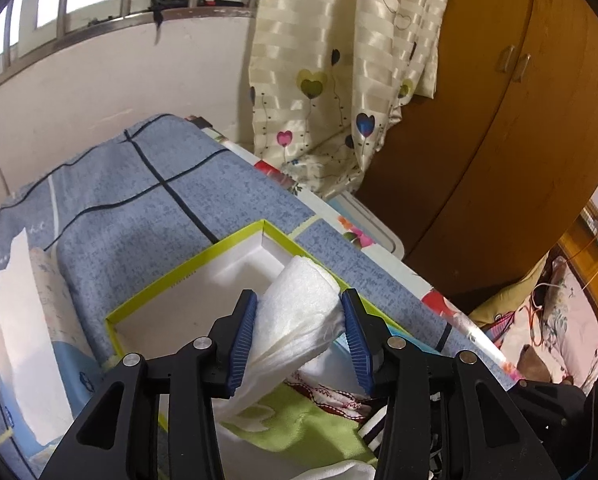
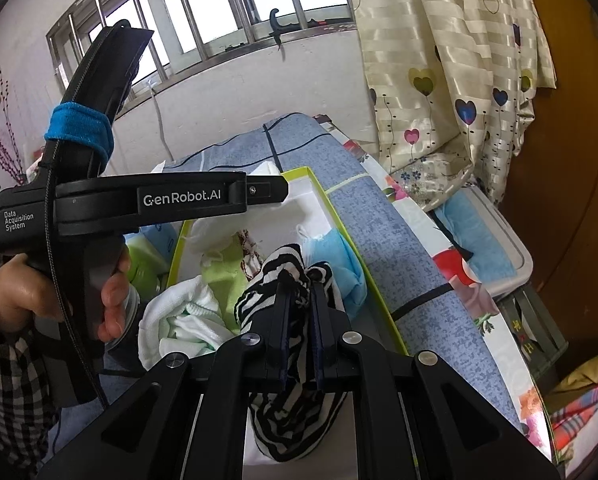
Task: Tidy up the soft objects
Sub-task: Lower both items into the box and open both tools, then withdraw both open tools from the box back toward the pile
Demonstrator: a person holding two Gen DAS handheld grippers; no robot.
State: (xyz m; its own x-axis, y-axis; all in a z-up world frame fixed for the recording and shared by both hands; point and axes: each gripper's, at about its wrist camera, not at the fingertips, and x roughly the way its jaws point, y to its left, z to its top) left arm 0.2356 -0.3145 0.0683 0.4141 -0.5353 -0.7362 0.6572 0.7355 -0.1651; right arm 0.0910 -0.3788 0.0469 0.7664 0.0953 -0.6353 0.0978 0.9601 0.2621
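Two wrist views: left gripper [image 1: 301,334] pinches a soft, light rolled white towel [image 1: 299,312] between its fingers above the yellow-rimmed box [image 1: 187,270], while right gripper [image 2: 301,328], fingers narrow, clamps limp black-and-white striped cloth [image 2: 283,276], best gripped mid-bundle.

The left gripper's body [image 2: 147,200], seen from the right wrist view at about nine o'clock, bears the white brand "GenRobot.AI" on a dark plate along its arm. At its rear end, further toward nine o'clock, small white print reads "Data Acquisition System" in three lines. A faint line of print on the yellow-green box [image 1: 187,276] is too small to read.
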